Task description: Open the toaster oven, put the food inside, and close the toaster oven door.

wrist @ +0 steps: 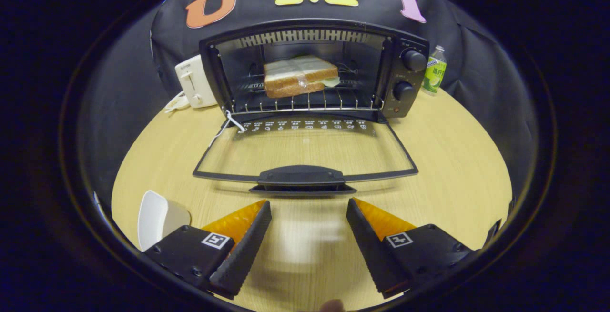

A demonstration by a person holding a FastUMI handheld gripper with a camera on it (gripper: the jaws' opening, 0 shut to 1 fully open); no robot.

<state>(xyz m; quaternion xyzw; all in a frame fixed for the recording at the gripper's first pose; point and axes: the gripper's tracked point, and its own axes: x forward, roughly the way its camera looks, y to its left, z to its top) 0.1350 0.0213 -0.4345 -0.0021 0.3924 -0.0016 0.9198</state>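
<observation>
The gripper [309, 202] hangs low over a light wood-grain table [452, 159], its two fingers spread wide apart with bare tabletop between them — they hold nothing. Just ahead of the fingertips lies the black handle [301, 176] of the toaster oven door [305, 152], which is dropped fully open and lies flat, the table's grain showing through its glass. A row of small white icons runs along the door's hinge edge; they are too small to read.

Beyond the door stands the black toaster oven [314, 71], its cavity open. A sandwich [299, 75] of sliced bread with a brown crust sits on the wire rack [305, 102] inside, a pale green bit peeking out at its right side. Two black knobs [412, 59] stand one above the other on the oven's right panel; the print beside them is illegible.

Left of the oven, touching or just beside it, is a cream pop-up toaster [193, 81]. To the right stands a clear bottle [435, 70] with a green label, its writing unreadable. A white dish [155, 216] sits near the left finger. Black cloth backs the table.
</observation>
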